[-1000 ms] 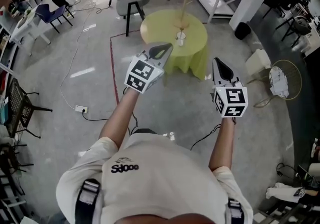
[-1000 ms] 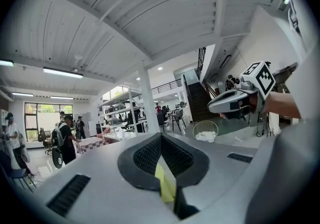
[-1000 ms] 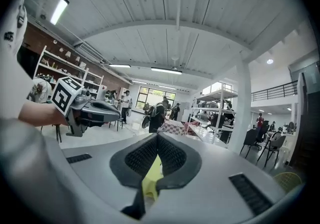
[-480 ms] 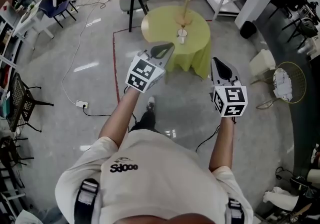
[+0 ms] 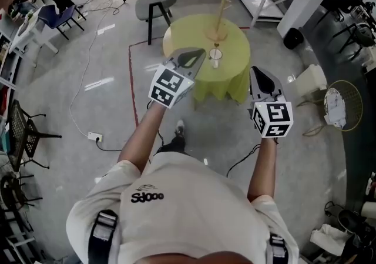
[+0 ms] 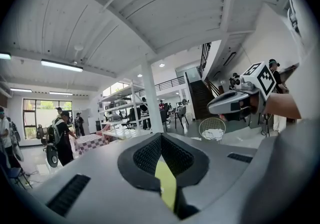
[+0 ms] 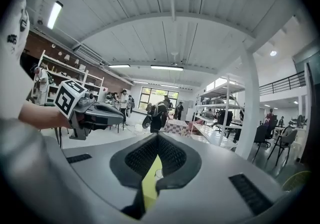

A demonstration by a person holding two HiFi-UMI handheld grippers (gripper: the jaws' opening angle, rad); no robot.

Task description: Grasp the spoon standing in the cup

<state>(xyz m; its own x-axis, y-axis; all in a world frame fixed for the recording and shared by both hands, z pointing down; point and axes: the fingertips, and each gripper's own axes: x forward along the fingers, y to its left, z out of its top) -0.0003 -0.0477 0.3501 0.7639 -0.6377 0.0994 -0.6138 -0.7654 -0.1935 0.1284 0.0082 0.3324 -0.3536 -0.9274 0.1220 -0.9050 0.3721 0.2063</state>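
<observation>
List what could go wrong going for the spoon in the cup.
1. Left gripper and right gripper are both shut; pushed in like that, they could tip the cup or knock the spoon.
2. A wooden stand rises just beyond the cup; an overshoot may hit it.
3. A black cable lies on the floor near the feet: possible trip.

Both arms reach forward with the elbows nearly straight, the left forearm (image 5: 140,138) and right forearm (image 5: 264,166) bare below short sleeves. The left gripper (image 5: 197,54) is angled inward toward the right, its marker cube (image 5: 170,87) tipped up at the wrist. The right gripper (image 5: 254,72) points straight ahead, level with the left and well apart from it. In each gripper view the jaws meet at their tips, closed on nothing.
</observation>
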